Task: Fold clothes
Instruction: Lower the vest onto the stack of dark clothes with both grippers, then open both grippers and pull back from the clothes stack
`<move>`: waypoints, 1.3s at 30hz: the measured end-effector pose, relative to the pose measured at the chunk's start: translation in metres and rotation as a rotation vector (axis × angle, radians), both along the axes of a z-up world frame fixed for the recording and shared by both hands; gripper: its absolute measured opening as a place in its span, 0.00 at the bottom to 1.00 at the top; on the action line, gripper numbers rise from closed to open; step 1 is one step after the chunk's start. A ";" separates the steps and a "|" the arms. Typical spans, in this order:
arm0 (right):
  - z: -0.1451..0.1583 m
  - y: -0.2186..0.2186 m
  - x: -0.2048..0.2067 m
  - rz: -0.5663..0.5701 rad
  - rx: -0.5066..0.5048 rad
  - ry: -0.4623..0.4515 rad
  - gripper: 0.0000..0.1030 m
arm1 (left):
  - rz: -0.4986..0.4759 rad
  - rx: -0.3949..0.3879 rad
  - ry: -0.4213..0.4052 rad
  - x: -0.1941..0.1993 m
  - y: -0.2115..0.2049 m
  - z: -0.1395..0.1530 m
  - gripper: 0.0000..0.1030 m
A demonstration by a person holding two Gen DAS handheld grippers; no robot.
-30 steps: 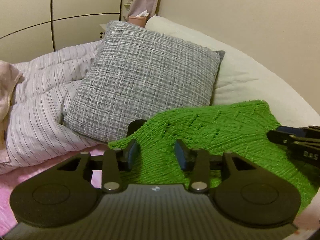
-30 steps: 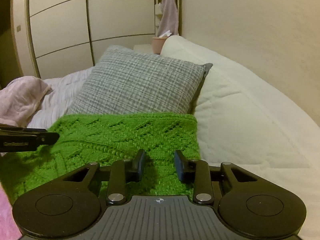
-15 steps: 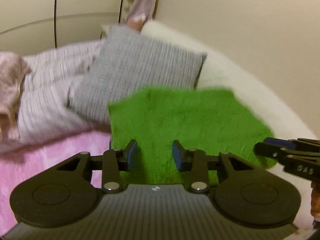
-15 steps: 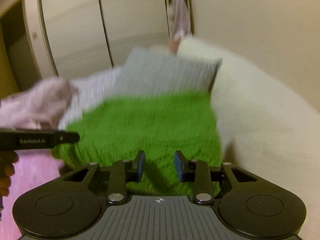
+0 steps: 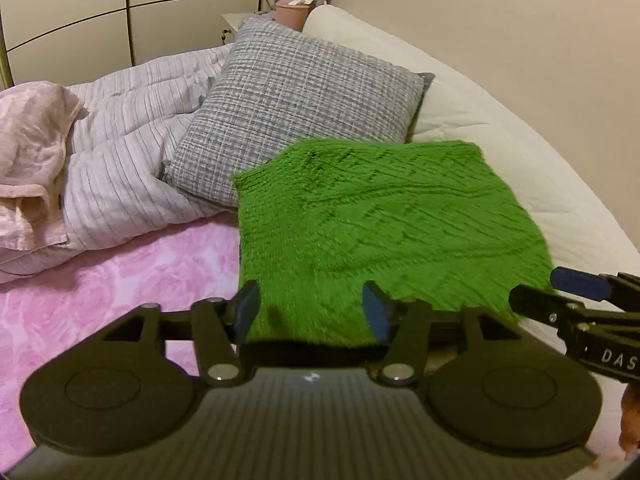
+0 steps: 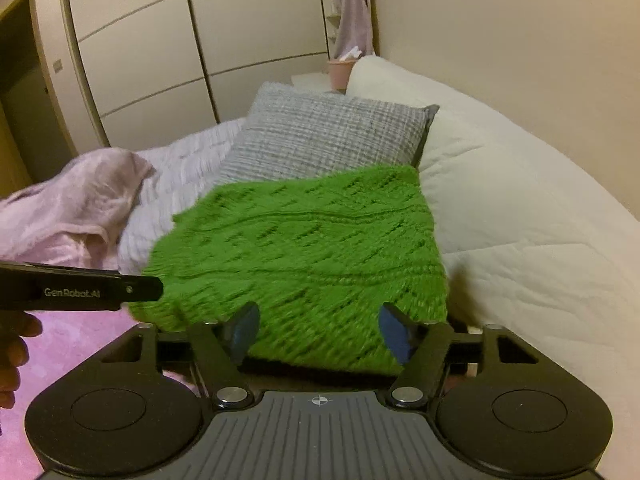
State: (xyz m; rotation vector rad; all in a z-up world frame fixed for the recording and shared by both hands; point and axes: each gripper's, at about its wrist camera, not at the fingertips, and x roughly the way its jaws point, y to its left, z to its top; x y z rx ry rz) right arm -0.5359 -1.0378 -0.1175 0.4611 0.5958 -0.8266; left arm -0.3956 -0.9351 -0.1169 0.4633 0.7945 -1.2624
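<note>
A folded green knit garment (image 5: 384, 232) lies as a rough square on the bed, its far edge resting against the grey pillow. Its near edge sits just under my left gripper (image 5: 311, 312), whose blue-padded fingers are open and apart from the cloth. In the right wrist view the same green knit (image 6: 304, 256) spreads out ahead of my right gripper (image 6: 320, 330), which is also open with the near hem below its fingers. The right gripper (image 5: 580, 312) shows at the garment's right corner, and the left gripper (image 6: 80, 292) at its left side.
A grey checked pillow (image 5: 304, 96) leans behind the garment. A long white cushion (image 6: 520, 216) runs along the wall on the right. A striped duvet (image 5: 128, 152) and a crumpled pink cloth (image 5: 28, 152) lie to the left on the pink floral sheet (image 5: 132, 280). Wardrobe doors stand behind.
Both grippers' fingers have spread wider than a second ago. The green knit has come down from against the pillow and lies flatter on the bed; both cameras pulled back and up.
</note>
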 end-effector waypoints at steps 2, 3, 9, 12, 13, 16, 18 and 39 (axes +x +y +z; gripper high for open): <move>0.009 0.012 -0.005 -0.003 0.017 -0.014 0.66 | -0.014 0.001 -0.013 -0.006 0.012 0.012 0.59; 0.013 0.016 -0.006 -0.006 0.025 -0.023 0.66 | -0.021 0.002 -0.019 -0.010 0.017 0.018 0.61; 0.042 0.048 -0.018 -0.044 0.040 -0.048 0.67 | -0.037 0.006 -0.048 -0.025 0.053 0.047 0.77; 0.053 0.065 -0.024 -0.043 0.047 -0.056 0.68 | -0.034 -0.001 -0.060 -0.028 0.073 0.058 0.83; 0.056 0.072 -0.026 -0.037 0.047 -0.055 0.68 | -0.033 -0.005 -0.059 -0.029 0.080 0.062 0.83; 0.064 0.093 -0.029 -0.021 0.051 -0.046 0.68 | -0.031 -0.016 -0.063 -0.030 0.099 0.069 0.85; 0.068 0.106 -0.032 -0.024 0.048 -0.050 0.68 | -0.031 -0.024 -0.064 -0.032 0.114 0.073 0.85; 0.094 0.283 -0.066 -0.134 0.061 0.008 0.69 | -0.096 -0.087 -0.097 -0.053 0.305 0.101 0.99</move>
